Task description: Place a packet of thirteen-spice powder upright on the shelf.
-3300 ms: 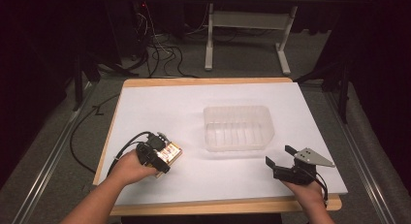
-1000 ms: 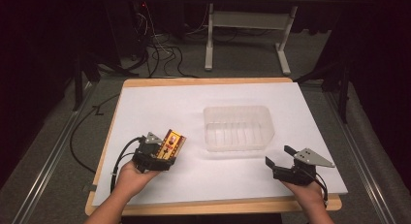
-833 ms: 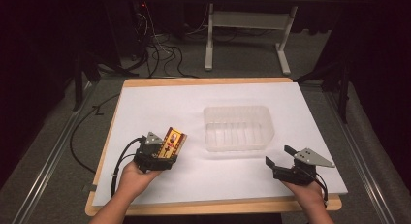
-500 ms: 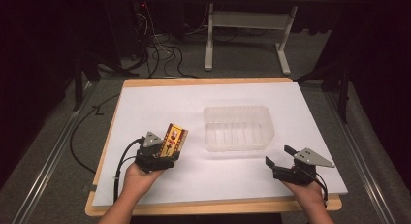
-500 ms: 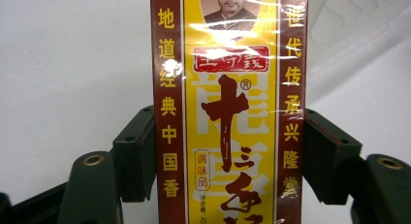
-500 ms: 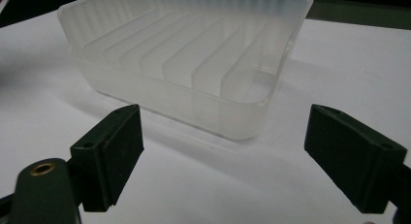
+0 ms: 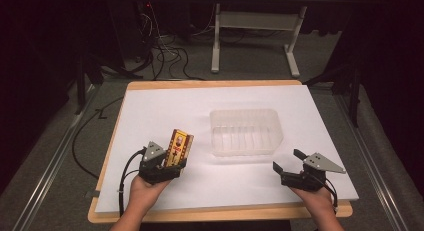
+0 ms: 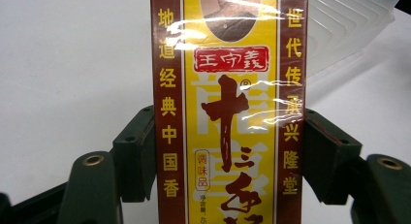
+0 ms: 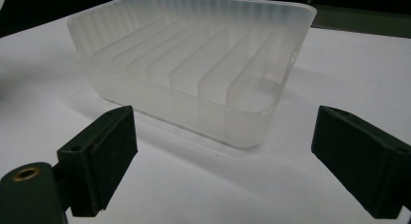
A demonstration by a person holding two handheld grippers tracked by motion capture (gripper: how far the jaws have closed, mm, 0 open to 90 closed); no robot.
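Left gripper point(image 7: 172, 163) clamps the seasoning box point(image 7: 179, 147); right gripper point(image 7: 290, 167) gapes empty.

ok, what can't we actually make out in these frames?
- Box, left gripper view: top and bottom cut off by the frame edges; glare streaks blur some print.
- Box, high view: lettering too small.
- Tray, right gripper view: far floor hazy behind its frosted ribs.

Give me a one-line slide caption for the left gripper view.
The left gripper has its black jaws closed on a tall yellow-and-maroon seasoning box, above a white table near a clear ribbed plastic tray.
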